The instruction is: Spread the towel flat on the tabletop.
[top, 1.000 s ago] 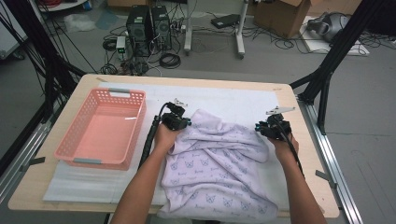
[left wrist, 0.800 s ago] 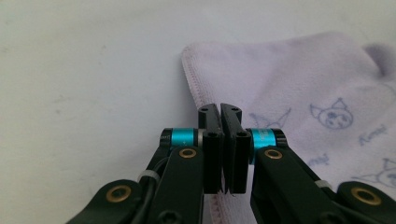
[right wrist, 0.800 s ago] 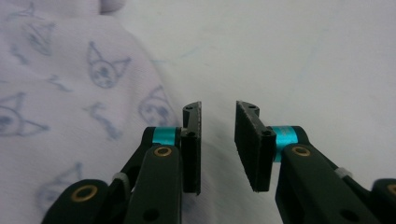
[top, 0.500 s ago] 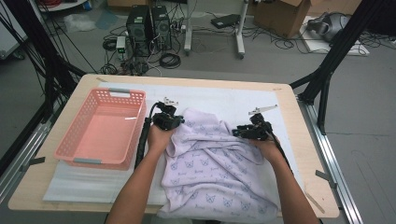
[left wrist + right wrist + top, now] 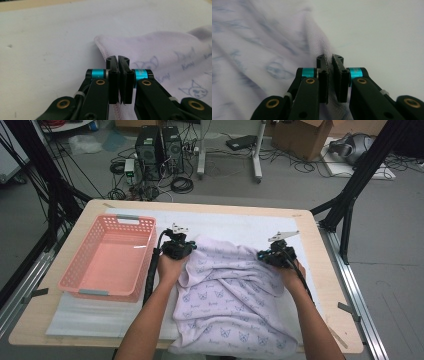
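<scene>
Lilac cloth lies bunched on the near-middle of the table, its near edge hanging over the table's front; looks like a soft knit garment or blanket, pale with a repeated cat-face line print and a stitched hem. In the left gripper view the hem runs straight into the jaws.

Left gripper sits at the cloth's far-left corner, jaws closed on the hem with fabric pinched between the pads. Right gripper is at the far-right corner; its jaws have just been closing, and the right gripper view shows a ridge of cloth clamped between them. So both corners are gripped.

Judged step: grasp is done on both far corners, and this is the start of a fold or a spread. Fabric between the hands is slack and creased, not taut.

The next move likely calls for lifting both corners together and pulling them apart to take out the slack, then carrying the edge toward the person to fold, or away to flatten. Hands need to stay level, or the thin knit will skew. The pinch on each side is narrow, so a jerk could slip the hem out.

Surroundings: white padded sheet covers the wooden table, matte and smooth. Pink plastic basket with perforated walls stands just left of the cloth, empty, not touching it.
</scene>
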Motion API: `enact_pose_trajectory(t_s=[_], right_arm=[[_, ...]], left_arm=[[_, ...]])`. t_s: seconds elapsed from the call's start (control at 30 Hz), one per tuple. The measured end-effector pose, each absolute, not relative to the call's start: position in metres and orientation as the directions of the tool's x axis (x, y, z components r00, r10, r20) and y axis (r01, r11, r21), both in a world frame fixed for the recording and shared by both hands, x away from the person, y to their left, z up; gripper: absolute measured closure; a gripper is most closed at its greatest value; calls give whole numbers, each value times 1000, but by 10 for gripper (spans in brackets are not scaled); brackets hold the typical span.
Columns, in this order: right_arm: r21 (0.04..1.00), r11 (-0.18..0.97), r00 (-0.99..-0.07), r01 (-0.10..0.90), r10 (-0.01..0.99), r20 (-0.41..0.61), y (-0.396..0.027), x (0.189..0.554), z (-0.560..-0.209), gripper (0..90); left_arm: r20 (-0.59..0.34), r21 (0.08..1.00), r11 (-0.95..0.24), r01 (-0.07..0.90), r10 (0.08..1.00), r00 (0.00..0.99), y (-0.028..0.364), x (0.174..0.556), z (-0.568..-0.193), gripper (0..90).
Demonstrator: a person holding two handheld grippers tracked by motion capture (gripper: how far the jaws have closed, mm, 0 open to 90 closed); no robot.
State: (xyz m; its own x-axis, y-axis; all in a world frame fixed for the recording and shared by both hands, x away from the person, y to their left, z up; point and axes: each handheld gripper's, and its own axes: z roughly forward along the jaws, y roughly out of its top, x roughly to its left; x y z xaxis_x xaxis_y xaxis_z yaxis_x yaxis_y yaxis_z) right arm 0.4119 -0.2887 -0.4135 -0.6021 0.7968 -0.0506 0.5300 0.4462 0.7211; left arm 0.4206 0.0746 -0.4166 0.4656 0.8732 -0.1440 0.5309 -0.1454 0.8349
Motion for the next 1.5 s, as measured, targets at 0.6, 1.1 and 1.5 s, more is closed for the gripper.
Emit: enact_pose_trajectory(t_s=[0.6, 1.1, 1.5], right_arm=[[842, 267, -450, 469, 893, -32, -323, 415, -388, 655], [702, 271, -432, 658, 900, 58, -333, 446, -424, 527], [774, 249, -416, 582, 909, 20, -339, 450, -421, 833]], left_arm=[[-182, 858, -52, 512, 900, 396, 85, 430, -419, 549], [-100, 806, -208, 555, 875, 474, 61, 441, -450, 493], [-8, 868, -179, 464, 928, 373, 65, 447, -421, 857]])
